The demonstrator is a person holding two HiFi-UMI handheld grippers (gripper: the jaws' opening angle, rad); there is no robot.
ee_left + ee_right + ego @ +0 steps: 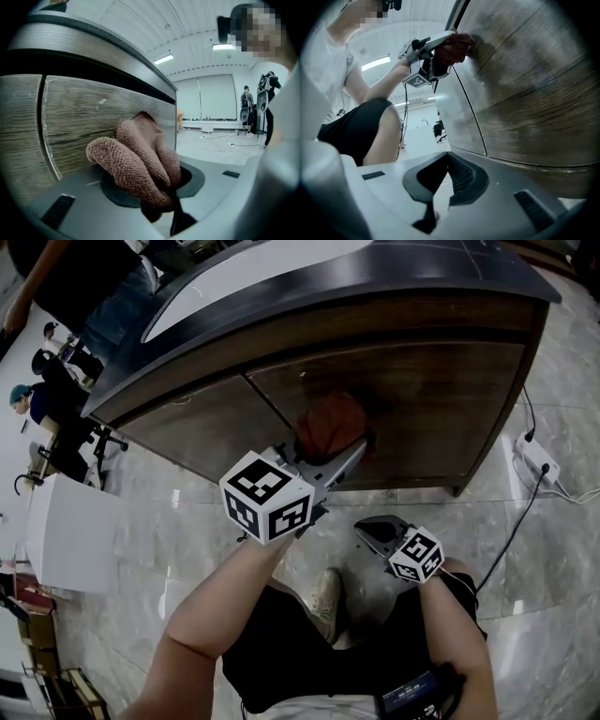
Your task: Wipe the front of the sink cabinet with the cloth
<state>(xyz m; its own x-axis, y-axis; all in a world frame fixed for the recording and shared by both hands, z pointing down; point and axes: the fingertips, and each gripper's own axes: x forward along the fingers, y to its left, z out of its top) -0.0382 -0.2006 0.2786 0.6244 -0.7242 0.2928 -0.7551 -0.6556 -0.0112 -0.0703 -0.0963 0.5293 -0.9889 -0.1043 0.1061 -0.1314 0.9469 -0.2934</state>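
1. We are pressing the cloth (140, 161), a bunched reddish-brown terry piece, against the front of the sink cabinet (422, 395). It is sitting just beside the seam (272, 413) between the two wood-grain doors and below the dark countertop edge (375, 282).
2. We are clamping the cloth in the left gripper (343, 457). Its jaws are gripping a fold, and the bulk of the fabric is bulging past the tips and touching the cabinet front.
3. We are holding the right gripper (448, 161) lower, near the sink cabinet front but clear of it. Its jaws are sitting drawn together with nothing between them.
4. The left marker cube (267, 498) and the right marker cube (417, 554) are displaying black-and-white square markers.
5. The device (410, 695) at our waist, well back from the sink cabinet, is showing a blue-lit screen; its writing is too small to read.
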